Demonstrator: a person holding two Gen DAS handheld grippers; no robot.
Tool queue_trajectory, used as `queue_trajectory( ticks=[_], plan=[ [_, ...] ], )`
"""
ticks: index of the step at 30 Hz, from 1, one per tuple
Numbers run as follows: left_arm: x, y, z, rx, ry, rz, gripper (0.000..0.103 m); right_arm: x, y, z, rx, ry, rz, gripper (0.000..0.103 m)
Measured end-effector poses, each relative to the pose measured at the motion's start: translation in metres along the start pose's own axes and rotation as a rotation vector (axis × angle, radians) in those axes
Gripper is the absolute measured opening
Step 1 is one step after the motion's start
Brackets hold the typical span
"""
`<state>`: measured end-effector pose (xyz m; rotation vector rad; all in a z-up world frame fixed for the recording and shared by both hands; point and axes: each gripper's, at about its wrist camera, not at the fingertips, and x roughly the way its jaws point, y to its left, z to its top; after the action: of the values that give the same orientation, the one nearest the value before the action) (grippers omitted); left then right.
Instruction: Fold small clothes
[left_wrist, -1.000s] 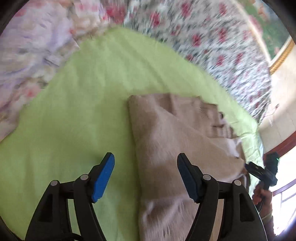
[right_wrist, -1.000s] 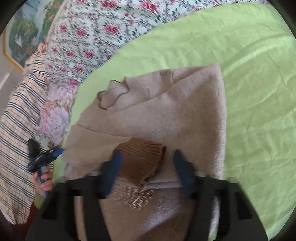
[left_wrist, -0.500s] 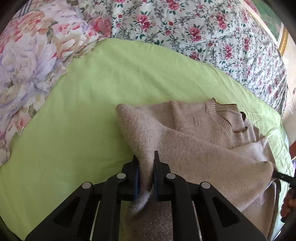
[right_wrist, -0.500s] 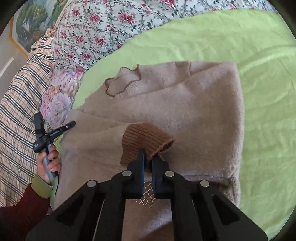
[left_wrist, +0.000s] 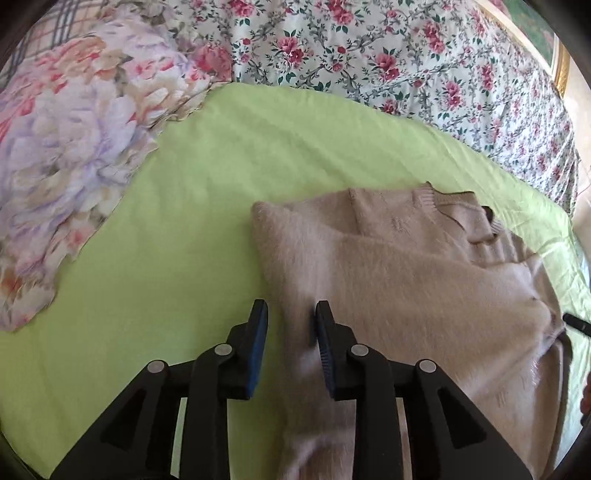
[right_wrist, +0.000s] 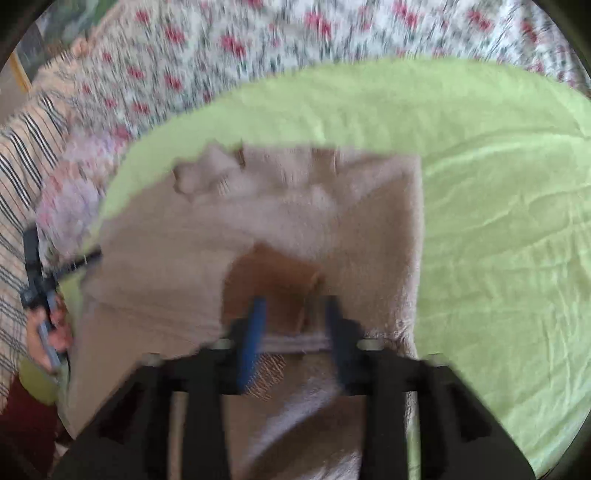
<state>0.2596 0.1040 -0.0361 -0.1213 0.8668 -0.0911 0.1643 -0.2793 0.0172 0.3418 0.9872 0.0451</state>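
From the left wrist we see our left gripper (left_wrist: 289, 320) parted, straddling the edge of the fuzzy beige knitted sweater (left_wrist: 406, 280) on the lime-green sheet (left_wrist: 184, 221); the hem is cut off below. The right wrist view is blurred: our right gripper (right_wrist: 295, 314) stands open around the brown ribbed cuff (right_wrist: 273, 280).

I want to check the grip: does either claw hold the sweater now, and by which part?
Nothing is held. The left claw is open at the side edge of the sweater; the right claw is open around the brown cuff, though that view is blurred.

Parted gripper (right_wrist: 293, 314) over blurred sweater (right_wrist: 332, 229)
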Motion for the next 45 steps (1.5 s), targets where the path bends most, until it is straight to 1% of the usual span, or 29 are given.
queue_trajectory(
  ticks=[1, 3, 4, 5, 6, 7, 8, 9, 10, 11, 13, 14, 15, 17, 18, 19, 21, 23, 25, 27, 28, 31, 32, 35, 39, 43, 44, 45],
  plan=[
    [-0.004, -0.001, -0.003, 0.003, 0.000, -0.006, 0.027, -0.001, 0.003, 0.002, -0.002, -0.012, 0.030, 0.050],
    [-0.014, -0.007, -0.012, 0.014, 0.001, -0.022, 0.031, 0.006, 0.016, 0.008, -0.010, 0.001, 0.111, 0.050],
    [-0.015, -0.010, -0.015, 0.025, 0.010, -0.013, 0.037, 0.014, 0.020, 0.010, -0.010, 0.013, 0.148, 0.050],
    [-0.012, -0.015, -0.018, 0.047, 0.029, 0.032, 0.039, 0.025, 0.024, 0.010, -0.012, 0.033, 0.164, 0.050],
    [-0.007, -0.018, -0.021, 0.068, 0.048, 0.076, 0.039, 0.035, 0.023, 0.010, -0.009, 0.056, 0.154, 0.050],
    [0.000, -0.019, -0.023, 0.086, 0.069, 0.119, 0.041, 0.048, 0.023, 0.008, 0.009, 0.100, 0.117, 0.050],
    [0.003, -0.018, -0.025, 0.084, 0.080, 0.128, 0.043, 0.059, 0.018, 0.006, 0.033, 0.136, 0.080, 0.050],
    [0.002, -0.015, -0.026, 0.073, 0.078, 0.117, 0.043, 0.064, 0.012, 0.003, 0.055, 0.153, 0.056, 0.050],
    [-0.001, -0.012, -0.027, 0.063, 0.079, 0.107, 0.043, 0.062, 0.004, 0.001, 0.078, 0.147, 0.048, 0.049],
    [-0.008, -0.010, -0.028, 0.057, 0.076, 0.102, 0.043, 0.053, -0.002, -0.002, 0.097, 0.125, 0.029, 0.049],
    [-0.024, -0.010, -0.034, 0.060, 0.058, 0.092, 0.043, 0.032, -0.007, -0.006, 0.103, 0.082, -0.036, 0.050],
    [-0.035, -0.010, -0.039, 0.062, 0.049, 0.081, 0.042, 0.015, -0.013, -0.008, 0.121, 0.055, -0.030, 0.050],
    [-0.047, -0.010, -0.047, 0.059, 0.043, 0.069, 0.042, -0.001, -0.017, -0.012, 0.140, 0.029, -0.004, 0.050],
    [-0.069, -0.011, -0.064, 0.047, 0.038, 0.043, 0.045, -0.030, -0.017, -0.023, 0.141, -0.015, 0.024, 0.050],
    [-0.078, -0.012, -0.073, 0.038, 0.037, 0.028, 0.047, -0.049, -0.013, -0.032, 0.118, -0.031, 0.025, 0.050],
    [-0.090, -0.012, -0.084, 0.028, 0.036, 0.013, 0.049, -0.059, -0.011, -0.039, 0.105, -0.036, 0.028, 0.050],
    [-0.111, -0.014, -0.109, 0.013, 0.034, -0.005, 0.050, -0.082, -0.002, -0.064, 0.067, -0.033, 0.054, 0.050],
    [-0.131, -0.016, -0.135, -0.001, 0.039, -0.015, 0.050, -0.103, 0.005, -0.094, 0.043, -0.023, 0.055, 0.050],
    [-0.145, -0.017, -0.159, -0.001, 0.055, -0.033, 0.051, -0.117, 0.012, -0.120, 0.017, -0.001, 0.059, 0.050],
    [-0.158, -0.017, -0.181, -0.003, 0.070, -0.040, 0.051, -0.127, 0.017, -0.147, 0.000, 0.038, 0.090, 0.050],
    [-0.167, -0.016, -0.196, -0.010, 0.081, -0.056, 0.051, -0.132, 0.018, -0.160, -0.001, 0.057, 0.110, 0.050],
    [-0.182, -0.011, -0.227, -0.038, 0.107, -0.105, 0.051, -0.144, 0.007, -0.197, 0.069, 0.115, 0.217, 0.050],
    [-0.188, -0.011, -0.242, -0.044, 0.123, -0.127, 0.052, -0.147, 0.002, -0.211, 0.101, 0.139, 0.251, 0.050],
    [-0.195, -0.010, -0.271, -0.047, 0.157, -0.157, 0.052, -0.151, -0.001, -0.243, 0.142, 0.178, 0.309, 0.050],
    [-0.197, -0.011, -0.314, -0.101, 0.224, -0.227, 0.052, -0.143, 0.006, -0.268, 0.174, 0.235, 0.375, 0.050],
    [-0.191, -0.017, -0.337, -0.111, 0.249, -0.237, 0.052, -0.132, 0.021, -0.272, 0.145, 0.250, 0.404, 0.050],
    [-0.189, -0.018, -0.339, -0.123, 0.251, -0.246, 0.051, -0.129, 0.023, -0.271, 0.140, 0.252, 0.409, 0.049],
    [-0.187, -0.019, -0.340, -0.130, 0.249, -0.254, 0.050, -0.126, 0.025, -0.270, 0.132, 0.254, 0.408, 0.043]
  ],
)
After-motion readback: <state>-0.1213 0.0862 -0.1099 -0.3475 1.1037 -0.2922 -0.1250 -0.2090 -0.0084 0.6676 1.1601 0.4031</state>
